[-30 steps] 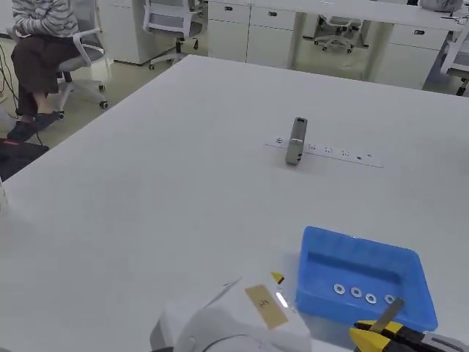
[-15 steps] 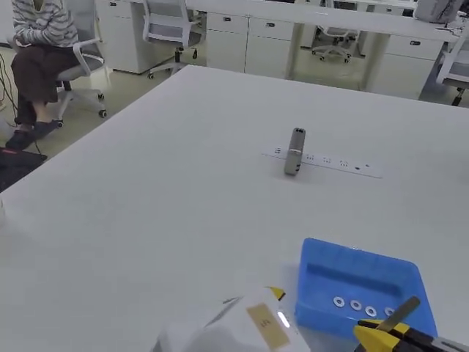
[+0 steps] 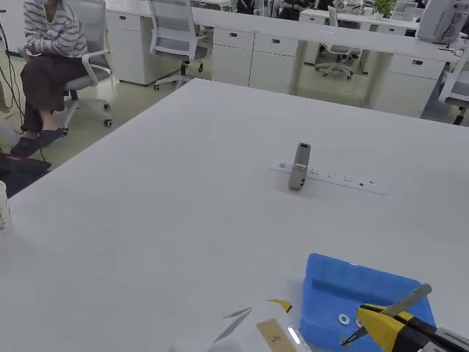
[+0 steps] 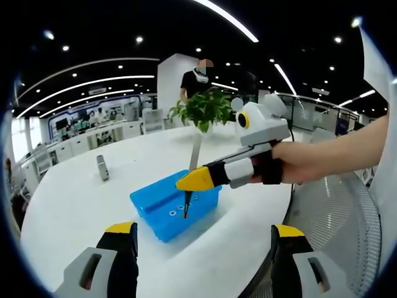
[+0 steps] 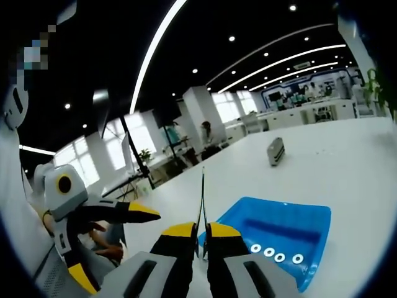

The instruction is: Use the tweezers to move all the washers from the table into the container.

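Yellow-tipped right gripper [image 5: 201,231]: jaws pressed together on the tweezers [image 5: 201,198], whose thin prongs rise between them toward 12 o'clock in the right gripper view. In the left gripper view it comes in from 3 o'clock, carried in a bare hand [image 4: 298,162] with the forearm running off to the edge. There the jaws lie nearly level and the tweezers hang point-down from them, with the tips inside the container [image 4: 149,208]. Whether the tips hold anything cannot be told.

Left gripper [image 4: 205,231]: jaws spread wide apart with nothing between them, one at 7 o'clock and one at 5 o'clock of its own view, facing the container. In the head view its pale body sits at 6 o'clock, just beside the container's left wall.

Container: blue, shallow, rectangular and open-topped. It rests on the white surface [image 3: 183,205] at 5 o'clock in the head view.

Washers [image 5: 268,252]: four small silver rings. They lie flat in a row on the container floor, close together, along the wall nearest the right gripper.

Grey device [image 3: 298,166]: oblong, lying across a flush socket strip [image 3: 344,178] on the surface. It is at 12 o'clock from the container and well apart from it.

Seated person [image 3: 47,51]: in an office chair at 10 o'clock in the head view, beyond the surface edge.
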Demonstrator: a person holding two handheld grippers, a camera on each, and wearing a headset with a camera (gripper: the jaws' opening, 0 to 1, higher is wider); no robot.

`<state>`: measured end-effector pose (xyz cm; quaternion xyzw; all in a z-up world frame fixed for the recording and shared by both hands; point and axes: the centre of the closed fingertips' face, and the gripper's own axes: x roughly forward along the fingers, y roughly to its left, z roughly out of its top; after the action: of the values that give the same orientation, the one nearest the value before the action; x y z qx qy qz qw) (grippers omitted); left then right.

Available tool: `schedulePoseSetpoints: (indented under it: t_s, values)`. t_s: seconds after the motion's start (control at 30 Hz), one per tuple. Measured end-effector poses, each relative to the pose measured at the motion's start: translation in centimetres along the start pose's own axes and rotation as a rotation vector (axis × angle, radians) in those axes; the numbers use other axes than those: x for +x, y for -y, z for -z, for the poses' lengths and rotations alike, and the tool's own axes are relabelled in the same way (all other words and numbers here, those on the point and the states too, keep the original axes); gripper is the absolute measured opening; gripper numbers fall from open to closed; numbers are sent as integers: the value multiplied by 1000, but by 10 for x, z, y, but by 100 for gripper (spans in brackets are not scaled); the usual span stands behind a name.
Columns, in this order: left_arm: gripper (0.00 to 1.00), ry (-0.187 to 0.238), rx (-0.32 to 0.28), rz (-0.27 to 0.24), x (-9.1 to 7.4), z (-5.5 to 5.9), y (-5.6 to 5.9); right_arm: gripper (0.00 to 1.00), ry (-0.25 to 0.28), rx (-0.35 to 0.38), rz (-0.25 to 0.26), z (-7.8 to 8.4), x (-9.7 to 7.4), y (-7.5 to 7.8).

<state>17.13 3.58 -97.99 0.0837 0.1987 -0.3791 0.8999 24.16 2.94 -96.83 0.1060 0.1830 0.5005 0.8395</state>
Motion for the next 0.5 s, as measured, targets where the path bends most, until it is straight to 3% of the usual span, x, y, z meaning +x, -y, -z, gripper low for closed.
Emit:
schedulePoseSetpoints:
  t_s: [0.27, 0.5]
  values:
    - [90, -2, 9, 10, 1, 0, 2, 3, 15, -12, 14, -10, 9, 10]
    - [90, 7, -1, 11, 0, -1, 2, 3, 2, -41, 81, -16, 19, 32]
